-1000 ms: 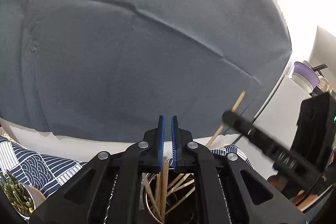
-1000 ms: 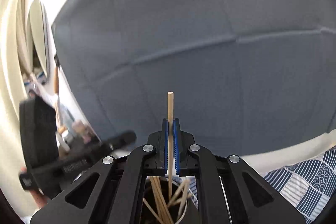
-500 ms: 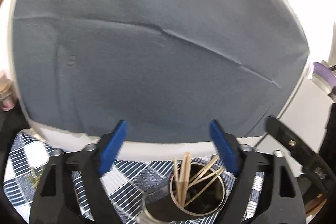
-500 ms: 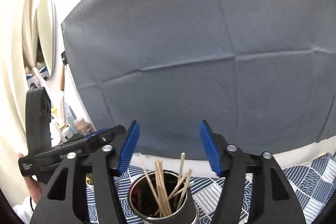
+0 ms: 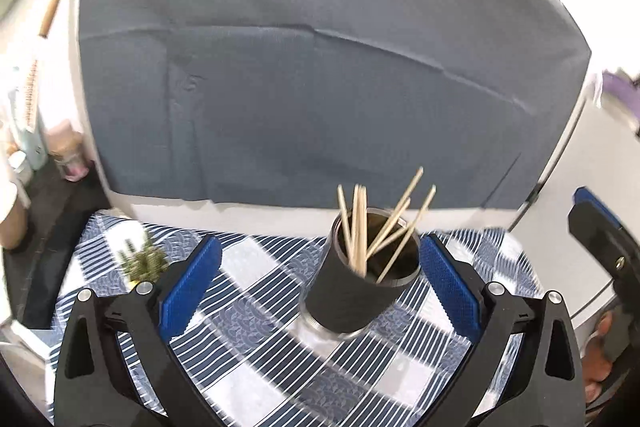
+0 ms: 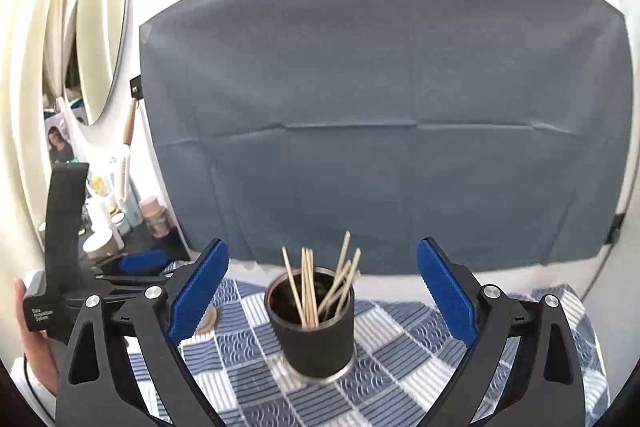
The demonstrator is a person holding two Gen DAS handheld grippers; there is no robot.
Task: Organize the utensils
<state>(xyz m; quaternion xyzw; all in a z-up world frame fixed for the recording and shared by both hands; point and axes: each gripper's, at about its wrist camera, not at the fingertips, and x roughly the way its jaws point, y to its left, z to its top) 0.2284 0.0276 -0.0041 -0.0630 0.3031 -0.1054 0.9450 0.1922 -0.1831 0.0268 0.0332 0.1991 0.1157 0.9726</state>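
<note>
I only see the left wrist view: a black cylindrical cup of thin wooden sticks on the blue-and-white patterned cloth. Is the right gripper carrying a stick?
Observer: No. The right gripper has its jaws opening with nothing between them. All the thin wooden sticks stand in the black cylindrical cup.
Operator: Anything on the cloth I'm missing?
Observer: A small pale wooden piece lies on the blue-and-white patterned cloth, to the left of the cup. It is partly hidden by that gripper, so I cannot tell what it is.
Operator: What's on the wall further left?
Observer: A round mirror.
</note>
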